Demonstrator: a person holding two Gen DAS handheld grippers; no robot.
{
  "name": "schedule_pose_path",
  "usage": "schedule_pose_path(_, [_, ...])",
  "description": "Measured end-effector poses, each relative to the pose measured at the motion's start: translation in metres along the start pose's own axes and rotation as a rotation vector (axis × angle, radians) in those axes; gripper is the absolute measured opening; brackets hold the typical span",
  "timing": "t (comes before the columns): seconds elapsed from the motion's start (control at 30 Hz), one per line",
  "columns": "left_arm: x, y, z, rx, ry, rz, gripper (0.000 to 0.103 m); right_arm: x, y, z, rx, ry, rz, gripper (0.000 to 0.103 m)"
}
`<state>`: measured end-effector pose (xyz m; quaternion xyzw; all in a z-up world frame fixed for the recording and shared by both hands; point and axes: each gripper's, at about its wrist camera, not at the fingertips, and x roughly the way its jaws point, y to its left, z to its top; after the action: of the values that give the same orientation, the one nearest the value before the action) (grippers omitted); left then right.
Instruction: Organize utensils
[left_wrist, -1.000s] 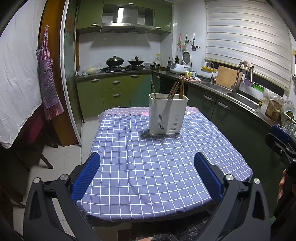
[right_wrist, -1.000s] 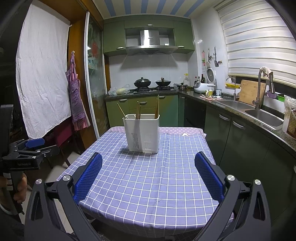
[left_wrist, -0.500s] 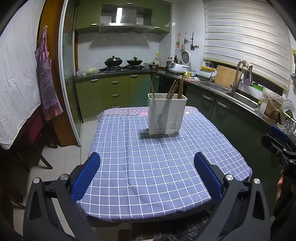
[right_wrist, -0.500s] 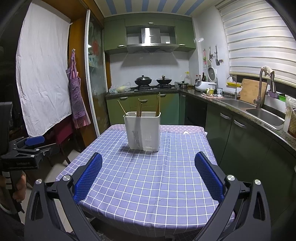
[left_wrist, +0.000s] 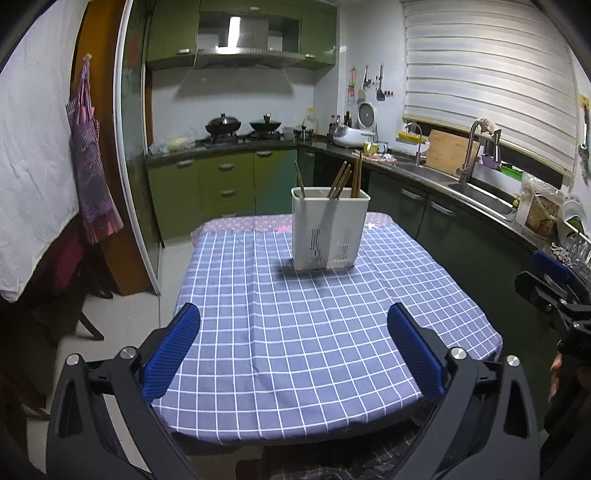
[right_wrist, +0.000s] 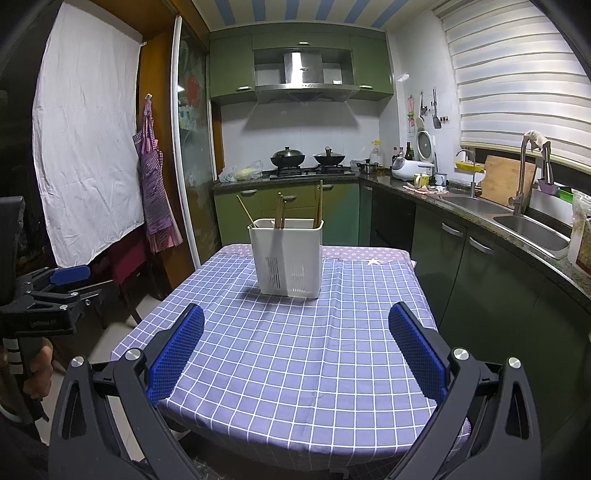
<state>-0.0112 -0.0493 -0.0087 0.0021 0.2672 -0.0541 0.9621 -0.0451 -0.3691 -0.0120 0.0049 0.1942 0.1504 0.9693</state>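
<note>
Left gripper (left_wrist: 293, 341): fingers spread wide, nothing btwn them, hanging off the near edge of the surface (left_wrist: 314, 350) w/ its blue-checked cloth. Right gripper (right_wrist: 295, 341): same, fingers wide apart, empty, also at the near edge; each gripper shows at the side of the other's view, well apart. Beyond both, toward the far end of the surface, stands the white utensil holder (left_wrist: 330, 230), upright, slotted at the front. Several wooden chopsticks (left_wrist: 341, 181) stick up out of it, one leaning left alone in the left part, the rest leaning near the middle/right; can't tell the compartments exactly. No loose utensils anywhere on the cloth in either view. Judgement: task looks at or near its end, since everything visible is already in the holder; alt. it hasn't started & sticks are to be regrouped inside. Only possible work left: tidying the stray left stick w/ the others.
</note>
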Motion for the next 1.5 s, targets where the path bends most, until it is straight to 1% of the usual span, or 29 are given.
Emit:
schedule_pose_path(0.1, [0.002, 0.000, -0.001, 0.008, 0.008, 0.013, 0.097, 0.001, -0.001, -0.001, -0.003, 0.003, 0.001, 0.098])
schedule_pose_path(0.2, [0.006, 0.002, 0.000, -0.005, 0.024, 0.002, 0.096, 0.003, -0.002, 0.000, 0.001, 0.003, 0.001, 0.098])
schedule_pose_path(0.33, [0.007, 0.005, -0.001, -0.010, 0.018, 0.025, 0.097, 0.008, -0.005, -0.001, 0.000, 0.014, -0.004, 0.098])
schedule_pose_path(0.47, [0.012, 0.005, -0.002, -0.008, 0.026, 0.028, 0.096, 0.011, -0.007, -0.002, 0.000, 0.024, -0.005, 0.098])
schedule_pose_path(0.57, [0.021, 0.008, -0.003, -0.014, 0.043, 0.033, 0.097, 0.014, -0.008, -0.003, 0.000, 0.031, -0.007, 0.098])
schedule_pose_path(0.7, [0.041, 0.015, -0.001, -0.042, 0.073, 0.016, 0.097, 0.026, -0.013, -0.005, 0.006, 0.060, -0.002, 0.098])
schedule_pose_path(0.8, [0.072, 0.023, 0.003, -0.067, 0.116, -0.002, 0.097, 0.051, -0.023, -0.005, 0.017, 0.111, -0.003, 0.098])
schedule_pose_path(0.87, [0.101, 0.032, 0.005, -0.087, 0.140, 0.014, 0.097, 0.077, -0.033, -0.005, 0.023, 0.152, -0.008, 0.098])
schedule_pose_path(0.97, [0.147, 0.047, 0.007, -0.115, 0.196, 0.044, 0.097, 0.126, -0.053, -0.004, 0.040, 0.212, -0.016, 0.098])
schedule_pose_path(1.03, [0.181, 0.057, 0.008, -0.131, 0.236, 0.051, 0.096, 0.162, -0.065, -0.004, 0.030, 0.255, -0.052, 0.098])
schedule_pose_path(1.1, [0.207, 0.062, 0.009, -0.122, 0.254, 0.083, 0.096, 0.191, -0.078, -0.005, 0.031, 0.278, -0.066, 0.098])
schedule_pose_path(1.13, [0.221, 0.064, 0.009, -0.113, 0.263, 0.096, 0.097, 0.211, -0.086, -0.006, 0.030, 0.306, -0.083, 0.098])
schedule_pose_path(1.33, [0.284, 0.077, 0.009, -0.108, 0.323, 0.117, 0.096, 0.295, -0.121, -0.016, 0.054, 0.417, -0.101, 0.098])
schedule_pose_path(1.5, [0.316, 0.085, 0.007, -0.125, 0.367, 0.129, 0.096, 0.335, -0.136, -0.021, 0.047, 0.476, -0.117, 0.098])
